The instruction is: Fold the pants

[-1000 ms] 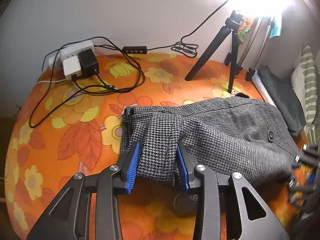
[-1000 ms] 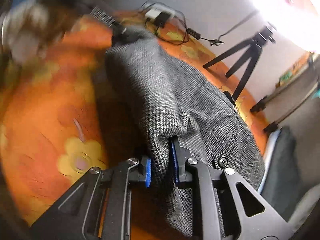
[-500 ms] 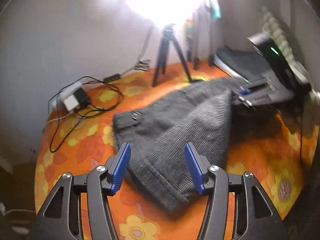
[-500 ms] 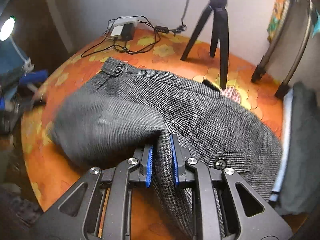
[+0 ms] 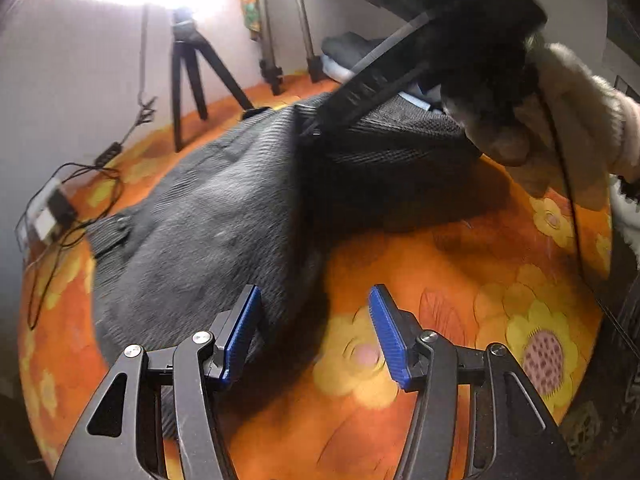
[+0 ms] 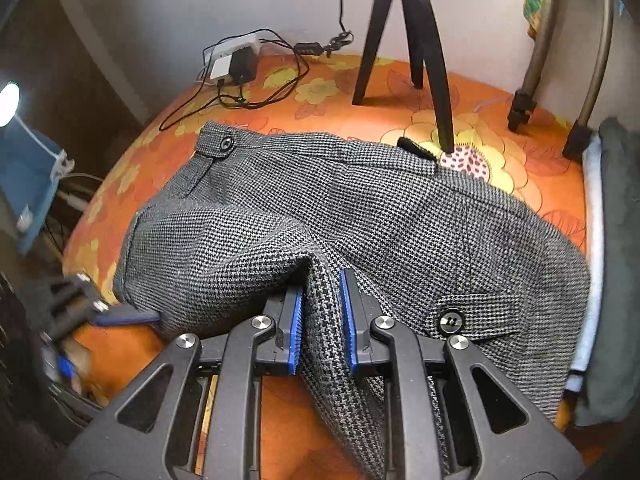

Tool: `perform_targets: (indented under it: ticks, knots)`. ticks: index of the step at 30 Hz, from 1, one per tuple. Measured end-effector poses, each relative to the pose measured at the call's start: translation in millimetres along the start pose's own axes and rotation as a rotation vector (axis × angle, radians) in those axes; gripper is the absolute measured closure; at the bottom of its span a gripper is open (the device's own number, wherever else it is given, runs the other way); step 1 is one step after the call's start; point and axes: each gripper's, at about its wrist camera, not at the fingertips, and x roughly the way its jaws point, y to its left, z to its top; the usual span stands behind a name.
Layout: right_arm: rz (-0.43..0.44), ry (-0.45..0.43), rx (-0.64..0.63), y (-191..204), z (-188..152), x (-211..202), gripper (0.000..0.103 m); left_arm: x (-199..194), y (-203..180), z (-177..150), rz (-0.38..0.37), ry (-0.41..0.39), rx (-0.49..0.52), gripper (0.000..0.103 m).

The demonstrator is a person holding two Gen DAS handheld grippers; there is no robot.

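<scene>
Left wrist view: my left gripper (image 5: pixel 314 336) is opening, jaws wide, nothing between the pads; only the orange floral cover (image 5: pixel 440 280) is showing through the gap. The houndstooth pants (image 5: pixel 208 220) are lying centre-left, blurred, their near edge just beside my left pad. My right gripper (image 5: pixel 360 92) is reaching in from the upper right and pinching a raised ridge of cloth at upper centre, with my hand (image 5: pixel 552 92) behind it.

Right wrist view: my right gripper (image 6: pixel 322 320) is clenching a fold of the pants (image 6: pixel 400 208) between its blue pads. The garment is filling mid-frame, the waistband with its button (image 6: pixel 226 143) at upper left, a pocket button (image 6: pixel 451 319) at lower right. The long axis is running from upper left to lower right. My left gripper (image 6: pixel 100 312) is showing at the left edge, just beside the near cloth edge.

I'm judging the fabric as soft, medium-weight wool-type weave: draping, not slippery, not fragile, bunching easily. The best hold looks like a hem or folded edge, taking all layers together.
</scene>
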Motion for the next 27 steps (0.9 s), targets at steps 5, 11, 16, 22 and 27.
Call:
perform_targets:
  ticks: [5,11,16,22,27]
  knots:
    - [0.046,0.007,0.064,-14.5,3.3,4.8,0.087,33.8,3.8,15.3,0.069,0.038,-0.004,0.043]
    - [0.082,-0.002,0.072,-20.5,-1.9,-0.1,0.083,51.1,17.0,21.5,0.1,0.044,-0.035,0.055]
    - [0.045,-0.04,-0.014,-13.0,-23.7,-31.4,0.058,35.7,39.9,18.9,0.032,0.018,-0.115,0.083]
    - [-0.059,-0.036,-0.205,8.3,-80.2,-60.4,0.044,-4.2,40.3,13.2,-0.017,-0.005,-0.127,0.089]
    - [-0.259,0.022,-0.357,23.6,-108.0,-42.9,0.057,-39.6,27.3,-1.8,-0.043,0.031,-0.064,0.089]
